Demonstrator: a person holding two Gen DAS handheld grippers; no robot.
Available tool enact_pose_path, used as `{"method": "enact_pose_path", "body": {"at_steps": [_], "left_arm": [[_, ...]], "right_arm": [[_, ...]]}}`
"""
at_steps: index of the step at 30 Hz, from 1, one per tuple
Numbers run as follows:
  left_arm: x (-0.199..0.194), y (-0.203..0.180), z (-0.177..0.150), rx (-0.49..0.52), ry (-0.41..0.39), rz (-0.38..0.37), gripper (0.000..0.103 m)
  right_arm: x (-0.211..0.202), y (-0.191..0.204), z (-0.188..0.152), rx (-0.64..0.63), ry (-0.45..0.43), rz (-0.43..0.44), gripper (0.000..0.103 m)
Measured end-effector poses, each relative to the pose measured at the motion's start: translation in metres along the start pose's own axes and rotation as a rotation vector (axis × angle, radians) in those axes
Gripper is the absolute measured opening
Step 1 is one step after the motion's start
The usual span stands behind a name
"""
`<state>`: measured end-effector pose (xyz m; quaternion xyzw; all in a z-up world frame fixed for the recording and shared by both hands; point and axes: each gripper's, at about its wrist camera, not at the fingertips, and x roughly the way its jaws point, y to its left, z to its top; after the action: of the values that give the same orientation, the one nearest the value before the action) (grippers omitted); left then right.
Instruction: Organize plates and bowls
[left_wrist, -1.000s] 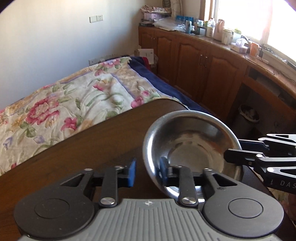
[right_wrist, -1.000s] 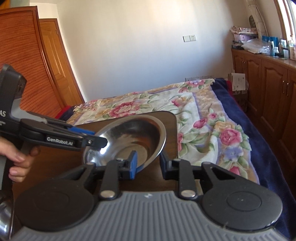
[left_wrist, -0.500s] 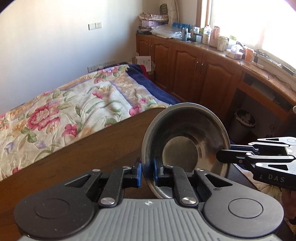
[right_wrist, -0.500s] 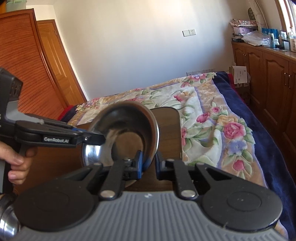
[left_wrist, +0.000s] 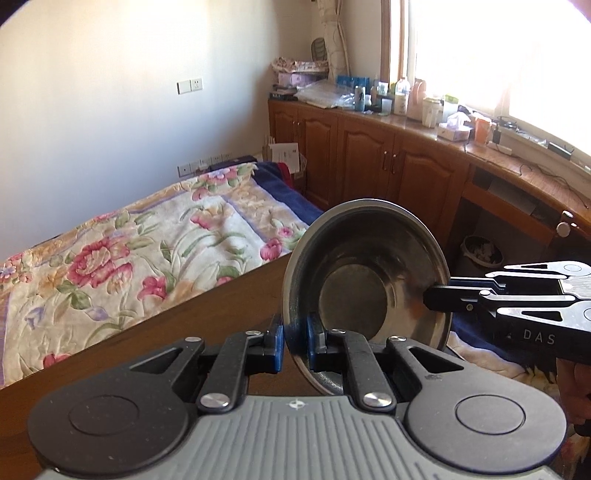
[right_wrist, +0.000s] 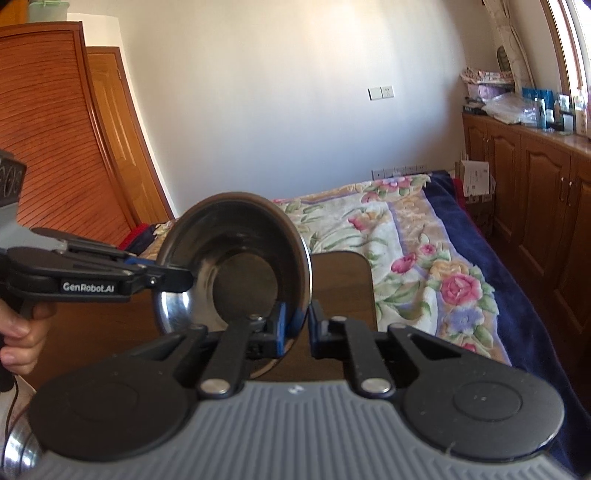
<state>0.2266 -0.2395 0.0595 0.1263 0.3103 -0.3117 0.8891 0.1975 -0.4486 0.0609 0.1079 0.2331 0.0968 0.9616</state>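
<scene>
One steel bowl (left_wrist: 373, 280), two claws pinching opposite rims, left claw (left_wrist: 295, 341), right claw (right_wrist: 297, 328)

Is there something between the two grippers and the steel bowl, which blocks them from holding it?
Nothing visible does. The left gripper has its jaws shut on the near rim of the steel bowl, and the right gripper is clamped on the opposite rim. The bowl is tilted on edge above the wooden table.
</scene>
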Motion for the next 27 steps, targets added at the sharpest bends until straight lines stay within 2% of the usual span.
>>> {"method": "enact_pose_path", "body": {"at_steps": [10,27], "left_arm": [[-0.037,-0.001,-0.005,0.006,-0.03,-0.002,0.014],[-0.094,0.001,-0.035,0.009,-0.077,-0.001,0.014]], "right_arm": [[-0.018,0.017,0.006,-0.038,-0.035,0.0,0.013],[-0.045,0.049,0.002,-0.095,-0.047,0.001,0.013]]}}
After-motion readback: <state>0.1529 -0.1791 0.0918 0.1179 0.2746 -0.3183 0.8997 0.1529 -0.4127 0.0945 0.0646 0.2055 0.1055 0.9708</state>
